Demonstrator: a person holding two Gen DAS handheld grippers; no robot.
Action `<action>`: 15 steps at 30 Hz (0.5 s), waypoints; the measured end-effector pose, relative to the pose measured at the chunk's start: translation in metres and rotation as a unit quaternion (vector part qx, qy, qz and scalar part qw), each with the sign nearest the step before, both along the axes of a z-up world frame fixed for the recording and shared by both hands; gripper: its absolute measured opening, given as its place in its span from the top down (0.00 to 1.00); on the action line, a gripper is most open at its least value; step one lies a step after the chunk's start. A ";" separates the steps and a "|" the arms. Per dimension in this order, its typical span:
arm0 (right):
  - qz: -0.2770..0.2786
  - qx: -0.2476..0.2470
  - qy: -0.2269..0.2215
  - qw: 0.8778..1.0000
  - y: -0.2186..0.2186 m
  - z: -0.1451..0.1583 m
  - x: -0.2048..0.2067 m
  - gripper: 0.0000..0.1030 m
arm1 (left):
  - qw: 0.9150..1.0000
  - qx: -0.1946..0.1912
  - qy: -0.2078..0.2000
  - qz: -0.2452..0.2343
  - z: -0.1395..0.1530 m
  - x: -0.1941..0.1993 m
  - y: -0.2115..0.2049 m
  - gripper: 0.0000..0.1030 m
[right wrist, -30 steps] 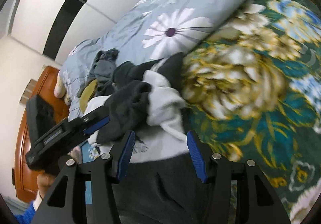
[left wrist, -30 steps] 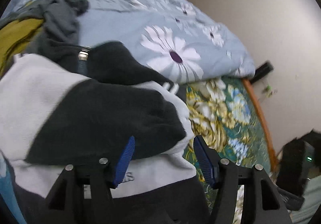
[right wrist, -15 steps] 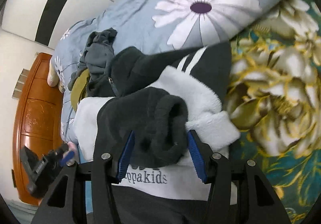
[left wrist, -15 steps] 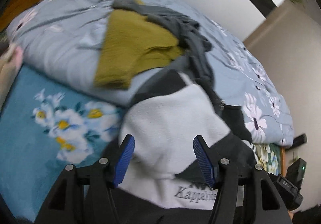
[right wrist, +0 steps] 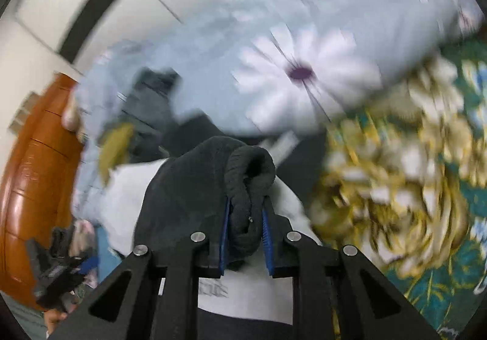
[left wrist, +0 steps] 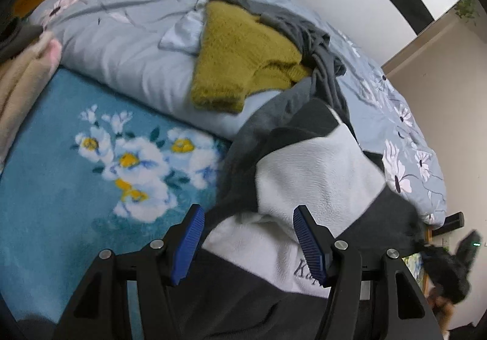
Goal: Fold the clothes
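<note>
Left wrist view: teal flowered blanket [left wrist: 61, 157], then the left tool [left wrist: 248, 244], blue pads spread wide and gripping nothing, over a black-and-white fleece garment [left wrist: 313, 175] lying on the bed below a mustard sweater [left wrist: 243, 65]; at right, the right tool [right wrist: 245, 236] pinches the garment's dark ribbed cuff [right wrist: 248, 187]

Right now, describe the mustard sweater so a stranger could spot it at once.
Find the grey-blue floral duvet bunched across the bed. On it lies the mustard sweater, partly under a grey garment. It is the only fuzzy yellow knit; the nearby clothes are grey, black or white.
</note>
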State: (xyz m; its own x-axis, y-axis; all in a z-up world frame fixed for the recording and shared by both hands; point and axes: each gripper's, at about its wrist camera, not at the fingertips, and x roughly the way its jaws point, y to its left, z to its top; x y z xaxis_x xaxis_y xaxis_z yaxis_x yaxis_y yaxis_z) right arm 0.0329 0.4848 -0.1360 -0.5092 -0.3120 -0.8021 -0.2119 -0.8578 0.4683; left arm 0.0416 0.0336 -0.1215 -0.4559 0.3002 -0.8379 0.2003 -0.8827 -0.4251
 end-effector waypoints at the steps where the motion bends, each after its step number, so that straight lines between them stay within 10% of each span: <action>1: 0.002 0.005 -0.004 1.000 -0.001 -0.005 0.001 0.81 | 1.000 0.000 -0.002 -0.001 0.000 0.002 -0.002 0.37; 7: 0.006 0.010 -0.005 1.000 -0.001 0.007 0.011 0.61 | 1.000 0.002 -0.015 -0.010 -0.007 0.018 -0.015 0.37; 15: -0.021 -0.067 -0.060 0.996 0.019 -0.024 0.136 0.56 | 0.994 0.048 -0.098 0.001 -0.072 0.062 -0.043 0.37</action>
State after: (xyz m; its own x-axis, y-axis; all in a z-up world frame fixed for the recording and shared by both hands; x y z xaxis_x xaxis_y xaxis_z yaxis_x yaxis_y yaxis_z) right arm 0.1692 0.5035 -0.1600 -0.4266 -0.4014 -0.8105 -0.3082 -0.7779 0.5475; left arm 0.1039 -0.0096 -0.1936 -0.2876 0.3832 -0.8778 0.2884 -0.8393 -0.4609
